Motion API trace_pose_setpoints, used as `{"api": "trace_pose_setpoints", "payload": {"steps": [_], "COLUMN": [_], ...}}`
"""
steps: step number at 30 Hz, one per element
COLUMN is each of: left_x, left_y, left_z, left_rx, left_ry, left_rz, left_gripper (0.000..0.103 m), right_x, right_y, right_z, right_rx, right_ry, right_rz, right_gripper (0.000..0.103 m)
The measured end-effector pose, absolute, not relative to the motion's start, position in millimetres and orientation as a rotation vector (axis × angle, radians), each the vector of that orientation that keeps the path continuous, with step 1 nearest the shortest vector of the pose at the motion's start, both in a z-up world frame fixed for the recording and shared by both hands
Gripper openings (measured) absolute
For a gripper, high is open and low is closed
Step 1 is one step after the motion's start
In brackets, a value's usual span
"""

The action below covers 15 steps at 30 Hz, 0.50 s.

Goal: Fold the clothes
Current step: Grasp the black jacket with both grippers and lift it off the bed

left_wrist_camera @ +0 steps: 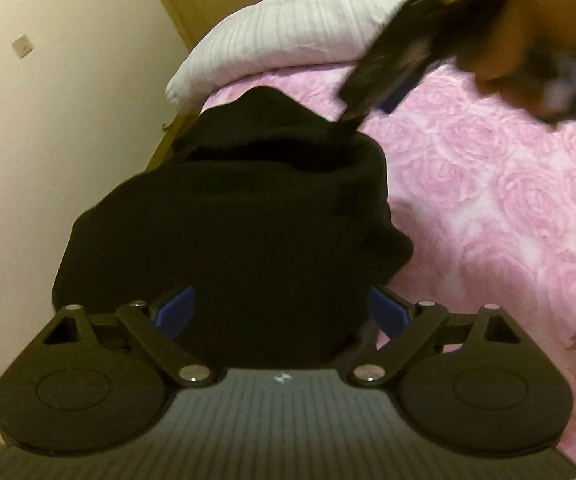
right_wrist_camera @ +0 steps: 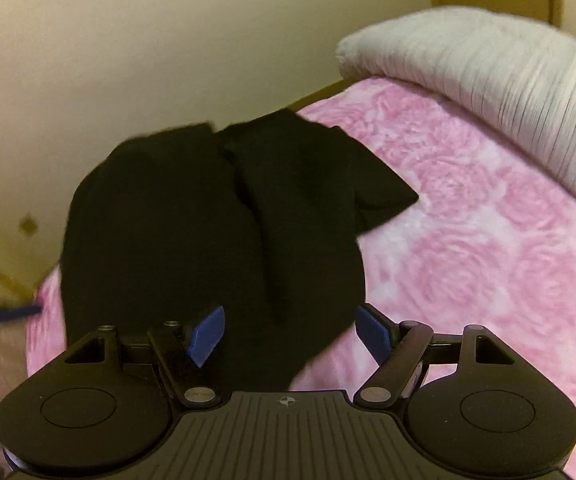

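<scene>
A black garment (right_wrist_camera: 191,216) lies bunched on the pink bed (right_wrist_camera: 488,248). The left hand-held gripper (left_wrist_camera: 279,312) spreads wide around its cloth. The right hand-held gripper (right_wrist_camera: 288,332) gapes wide above it.

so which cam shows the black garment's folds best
The right wrist view: the black garment lies nearly whole on the pink bedspread, its overlapping layers readable. The left wrist view shows it as a dark mass, part hidden behind the right gripper.
</scene>
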State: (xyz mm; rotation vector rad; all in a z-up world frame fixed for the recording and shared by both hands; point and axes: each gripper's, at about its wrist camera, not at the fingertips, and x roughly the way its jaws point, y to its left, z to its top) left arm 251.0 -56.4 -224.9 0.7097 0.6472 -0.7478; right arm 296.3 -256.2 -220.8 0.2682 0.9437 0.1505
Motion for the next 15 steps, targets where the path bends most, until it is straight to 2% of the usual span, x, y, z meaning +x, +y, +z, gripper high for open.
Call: {"api": "trace_pose_setpoints", "payload": {"steps": [7,8,9,10,12,15], "left_x": [274,276,277,277,275,266], "left_y": [-54,-56,-56,-58,-63,-74], "left_z": [-237,-240,-243,-245,-244,-241], "left_rx": [0.707,0.718,0.733,0.744,0.744,0.763], "left_ry": [0.611,0.615,0.616,0.615,0.613,0.583], "left_rz": [-0.79,-0.797,-0.803,-0.816,-0.847,-0.862], "left_gripper": [0.088,0.088,0.088,0.087,0.087,0.088], "right_x": [355,355,354,353,350,336], "right_y": [-275,-277,-279,-281,-284,-289], "right_z": [-277,-276,-273,-271,-259,-222], "right_rx": [0.441,0.467,0.49,0.514,0.532,0.571], "right_ry": [1.018,1.021,1.022,1.022,1.015,0.968], "right_rz": [0.164,0.171,0.178,0.186,0.197,0.197], "right_gripper": [0.075,0.068,0.03,0.014,0.009,0.007]}}
